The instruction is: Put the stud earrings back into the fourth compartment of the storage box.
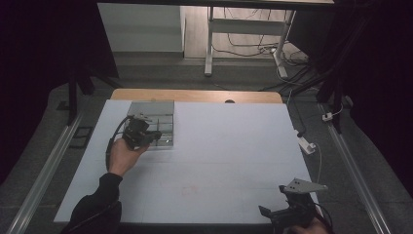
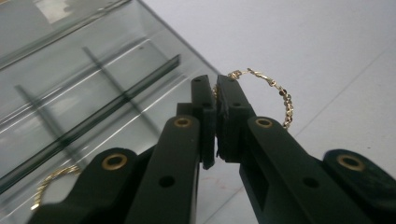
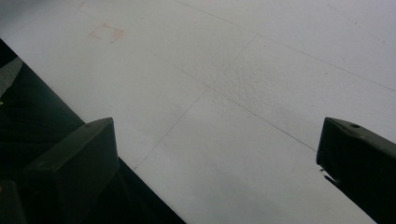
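Observation:
My left gripper (image 2: 215, 84) is shut on a thin gold chain (image 2: 273, 91), which loops out to the right of the jaw tips. It hangs over the near right edge of a clear box with dividers (image 2: 93, 84). Another gold chain (image 2: 51, 179) lies inside the box, low on the left, partly hidden behind the jaws. From above, the left gripper (image 1: 155, 136) sits over the clear box (image 1: 160, 109) at the table's back left. My right gripper (image 3: 217, 149) is open over bare white table, at the front right corner in the high view (image 1: 272, 214).
The white table (image 1: 219, 146) has a faint red mark (image 1: 190, 189) near the front middle. A wooden edge runs along its back. A power strip (image 1: 306, 143) lies off the right side. Metal rails flank the table on the floor.

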